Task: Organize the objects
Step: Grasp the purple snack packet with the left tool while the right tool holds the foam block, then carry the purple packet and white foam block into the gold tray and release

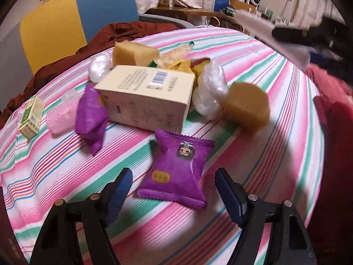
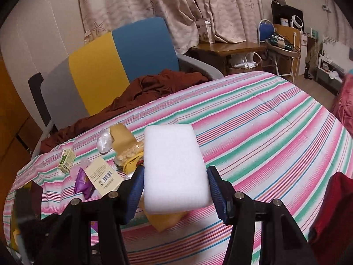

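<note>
A pile of small items lies on a striped bedspread [image 1: 253,154]. A purple snack packet [image 1: 176,170] lies just ahead of my left gripper [image 1: 174,190], which is open and empty. Behind it are a cream box [image 1: 145,95], a second purple packet [image 1: 90,119], a tan cube [image 1: 247,108] and a white wrapped ball [image 1: 211,90]. My right gripper [image 2: 175,187] is shut on a white foam block [image 2: 174,167], held above the bedspread [image 2: 264,137]. The cream box [image 2: 102,175] shows to its left.
A small green box [image 1: 32,119] and a pink roll [image 1: 59,119] lie at the left. A brown cloth [image 2: 141,88] and a yellow and blue chair [image 2: 114,66] stand behind the bed. A red cloth [image 2: 331,216] lies at the right edge.
</note>
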Available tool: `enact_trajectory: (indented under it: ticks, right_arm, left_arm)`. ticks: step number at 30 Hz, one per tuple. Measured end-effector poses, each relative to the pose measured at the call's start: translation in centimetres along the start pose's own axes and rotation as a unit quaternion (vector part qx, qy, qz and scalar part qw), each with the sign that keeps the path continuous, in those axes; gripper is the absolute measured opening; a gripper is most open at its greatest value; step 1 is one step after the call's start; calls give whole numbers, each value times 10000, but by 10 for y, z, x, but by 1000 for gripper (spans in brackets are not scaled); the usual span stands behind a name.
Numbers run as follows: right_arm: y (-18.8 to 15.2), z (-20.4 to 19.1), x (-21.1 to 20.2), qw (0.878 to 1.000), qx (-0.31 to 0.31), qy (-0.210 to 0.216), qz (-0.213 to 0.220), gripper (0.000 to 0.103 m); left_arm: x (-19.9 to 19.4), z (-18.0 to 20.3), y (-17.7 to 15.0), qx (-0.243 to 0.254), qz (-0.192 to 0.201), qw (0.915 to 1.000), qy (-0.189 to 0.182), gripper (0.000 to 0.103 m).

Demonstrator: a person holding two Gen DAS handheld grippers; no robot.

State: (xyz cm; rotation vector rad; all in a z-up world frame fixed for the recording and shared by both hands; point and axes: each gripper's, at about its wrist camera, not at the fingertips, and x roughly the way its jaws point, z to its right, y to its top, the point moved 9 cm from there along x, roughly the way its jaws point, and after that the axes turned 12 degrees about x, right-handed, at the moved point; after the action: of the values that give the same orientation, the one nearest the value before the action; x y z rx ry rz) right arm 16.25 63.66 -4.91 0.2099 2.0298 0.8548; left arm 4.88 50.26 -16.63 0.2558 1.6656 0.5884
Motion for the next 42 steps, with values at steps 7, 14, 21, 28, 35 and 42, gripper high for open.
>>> enact_trajectory:
  ticks: [7, 14, 21, 28, 35, 42]
  right_arm:
    - [-2, -7, 2, 9999, -118, 66, -27, 57]
    - [-6, -15, 2, 9996, -264, 114, -20, 57]
    - [-24, -46, 4, 9962, -557, 640, -218, 57]
    - [-55, -72, 16, 9865, -500, 1298, -861, 57]
    - [-73, -89, 16, 9818, -839, 1420, -942, 57]
    - [-86, -103, 15, 9778, -1038, 1497, -1038, 57]
  left_arm:
    - [-9, 5, -7, 129, 489, 9987, 110, 53]
    - [-22, 1, -26, -27, 710, 9972, 242, 52]
    - [-32, -4, -43, -293, 879, 9954, 259, 52]
    - [-48, -8, -67, -649, 986, 9926, 267, 51]
    - [-68, -13, -96, -1144, 1001, 9883, 130, 52]
    - [-91, -29, -118, -1480, 1151, 9821, 201, 52]
